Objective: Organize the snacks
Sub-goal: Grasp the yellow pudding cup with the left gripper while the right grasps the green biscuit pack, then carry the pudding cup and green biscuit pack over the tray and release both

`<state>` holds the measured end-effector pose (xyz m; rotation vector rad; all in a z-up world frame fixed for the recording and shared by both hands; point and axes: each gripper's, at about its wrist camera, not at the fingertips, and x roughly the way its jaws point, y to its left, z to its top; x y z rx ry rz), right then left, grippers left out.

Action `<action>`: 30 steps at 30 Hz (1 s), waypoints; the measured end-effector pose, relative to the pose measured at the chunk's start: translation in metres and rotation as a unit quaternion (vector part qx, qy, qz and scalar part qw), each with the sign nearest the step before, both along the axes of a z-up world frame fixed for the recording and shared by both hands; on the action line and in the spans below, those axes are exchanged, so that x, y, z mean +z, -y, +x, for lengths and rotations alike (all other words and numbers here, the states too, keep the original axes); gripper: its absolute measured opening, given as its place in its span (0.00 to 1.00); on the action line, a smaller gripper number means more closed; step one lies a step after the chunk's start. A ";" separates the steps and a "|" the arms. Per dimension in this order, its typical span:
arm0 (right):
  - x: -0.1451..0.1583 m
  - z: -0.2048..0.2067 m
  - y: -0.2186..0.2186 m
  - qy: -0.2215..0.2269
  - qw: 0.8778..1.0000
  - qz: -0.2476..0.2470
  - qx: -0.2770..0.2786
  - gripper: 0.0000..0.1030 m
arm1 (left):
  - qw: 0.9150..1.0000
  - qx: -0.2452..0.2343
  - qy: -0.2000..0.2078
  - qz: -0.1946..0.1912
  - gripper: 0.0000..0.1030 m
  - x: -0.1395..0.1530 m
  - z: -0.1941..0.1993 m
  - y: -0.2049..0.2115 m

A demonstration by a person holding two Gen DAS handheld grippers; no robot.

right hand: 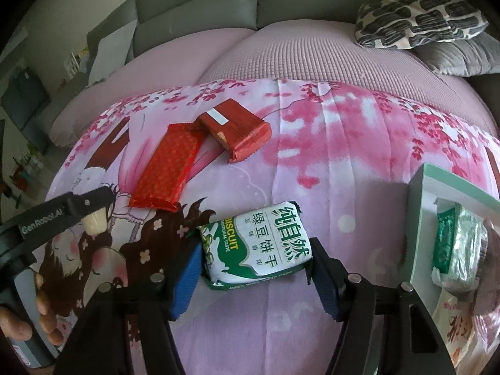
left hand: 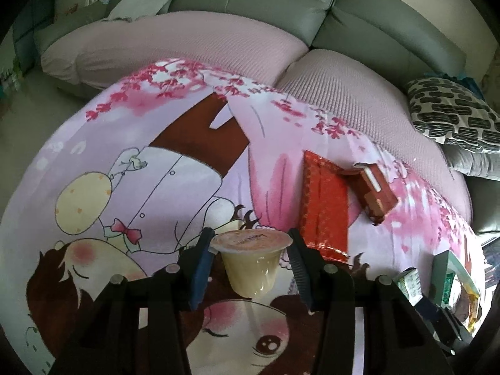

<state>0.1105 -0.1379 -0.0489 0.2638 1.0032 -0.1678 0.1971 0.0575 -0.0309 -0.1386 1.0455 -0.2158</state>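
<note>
Tongs over pink cartoon sheet; grey sofa behind.

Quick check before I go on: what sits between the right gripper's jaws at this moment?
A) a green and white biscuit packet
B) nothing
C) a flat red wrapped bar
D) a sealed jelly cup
A: in the right wrist view the green and white biscuit packet lies on the printed cloth between the jaws of the right gripper; the jelly cup is at the left gripper.

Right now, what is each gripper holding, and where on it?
Left gripper clamps the jelly cup just under its rim; right gripper grips the green biscuit packet by its two ends.
</note>
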 end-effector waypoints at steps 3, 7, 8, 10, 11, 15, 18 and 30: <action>0.002 -0.004 0.002 0.000 1.000 0.006 -0.005 0.64 | 1.000 0.000 0.007 -0.007 0.47 0.009 -0.006 0.000; 0.014 -0.012 0.003 0.009 1.000 0.009 -0.008 0.62 | 1.000 -0.005 0.022 -0.008 0.47 0.020 -0.014 0.002; 0.017 -0.014 0.002 0.012 1.000 0.006 -0.007 0.62 | 1.000 -0.007 0.025 -0.010 0.47 0.023 -0.016 0.003; 0.025 -0.018 0.000 0.018 1.000 0.002 -0.007 0.62 | 0.999 -0.011 0.033 -0.014 0.47 0.028 -0.023 0.004; 0.027 -0.019 0.000 0.020 1.000 0.002 -0.007 0.62 | 0.999 -0.013 0.036 -0.015 0.47 0.031 -0.025 0.005; 0.044 -0.031 -0.002 0.037 0.999 -0.001 -0.010 0.62 | 0.999 -0.020 0.046 -0.018 0.47 0.042 -0.037 0.008; 0.055 -0.042 -0.002 0.048 0.999 -0.002 -0.014 0.62 | 0.998 -0.027 0.052 -0.023 0.47 0.049 -0.043 0.011; 0.075 -0.081 0.012 0.069 0.996 -0.002 -0.051 0.62 | 0.993 -0.064 0.088 -0.051 0.47 0.079 -0.063 0.035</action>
